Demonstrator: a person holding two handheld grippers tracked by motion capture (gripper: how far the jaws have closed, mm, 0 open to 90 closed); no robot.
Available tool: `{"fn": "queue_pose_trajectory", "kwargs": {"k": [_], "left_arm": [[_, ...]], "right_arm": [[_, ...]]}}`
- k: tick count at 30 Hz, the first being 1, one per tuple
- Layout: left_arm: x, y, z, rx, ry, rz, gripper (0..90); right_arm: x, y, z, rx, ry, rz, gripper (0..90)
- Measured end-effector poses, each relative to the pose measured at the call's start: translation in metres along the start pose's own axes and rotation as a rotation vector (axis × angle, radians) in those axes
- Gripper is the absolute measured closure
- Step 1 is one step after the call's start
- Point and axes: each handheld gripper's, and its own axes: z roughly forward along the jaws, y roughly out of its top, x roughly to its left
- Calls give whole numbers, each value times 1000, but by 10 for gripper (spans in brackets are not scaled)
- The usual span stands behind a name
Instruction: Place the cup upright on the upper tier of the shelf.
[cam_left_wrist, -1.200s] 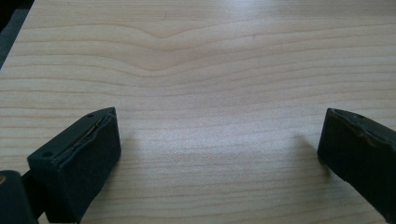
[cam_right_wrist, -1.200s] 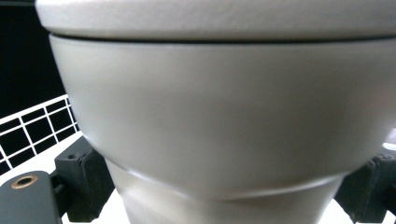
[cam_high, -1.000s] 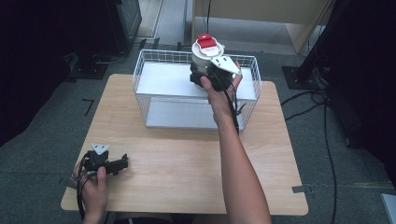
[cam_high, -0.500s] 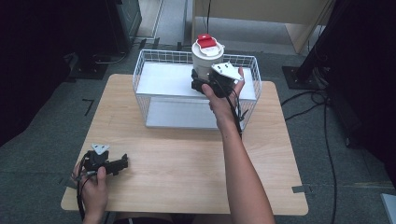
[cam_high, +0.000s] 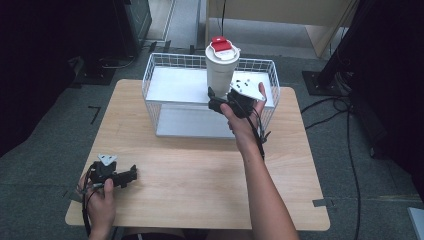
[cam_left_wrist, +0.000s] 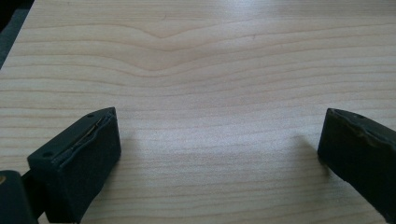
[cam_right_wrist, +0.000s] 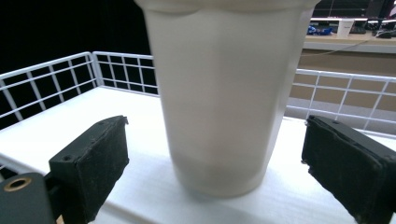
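A tall white cup (cam_high: 221, 70) with a red lid (cam_high: 221, 45) stands upright on the white shelf inside the wire basket (cam_high: 165, 57). My right gripper (cam_high: 217, 100) is just in front of the cup's base, open, with the jaws apart on either side and not touching it. In the right gripper view the cup (cam_right_wrist: 219, 93) rises between the spread jaws of the right gripper (cam_right_wrist: 217, 149). My left gripper (cam_high: 131, 174) rests low over the table's front left corner. In the left gripper view the left gripper (cam_left_wrist: 219, 135) is open over bare wood.
The wooden table (cam_high: 200, 190) has the basket at its back edge. The basket's wire walls (cam_right_wrist: 70, 74) ring the cup on the sides and behind. Cables (cam_high: 345, 125) trail on the floor to the right, and dark stands line the back.
The right gripper has drawn back from the cup toward the person and dropped lower; the cup stays standing in the basket. The left gripper has not moved.
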Motion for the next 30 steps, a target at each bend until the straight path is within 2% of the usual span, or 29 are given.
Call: {"fn": "queue_pose_trajectory", "kwargs": {"k": [7, 11, 15, 19, 23, 30], "left_arm": [[0, 0, 0, 0, 0, -1, 0], [0, 0, 0, 1, 0, 0, 0], [0, 0, 0, 2, 0, 0, 0], [0, 0, 0, 0, 0, 0, 0], [0, 0, 0, 0, 0, -1, 0], [0, 0, 0, 1, -1, -2, 0]], "right_arm": [[3, -9, -20, -6, 12, -25, 72], [4, -15, -30, 1, 13, -57, 72], [3, -21, -40, 16, 19, -57, 72], [2, -32, -50, 17, 14, -85, 73], [0, -44, -58, 17, 1, -91, 73], [-9, -67, -67, 52, -18, -81, 73]]}}
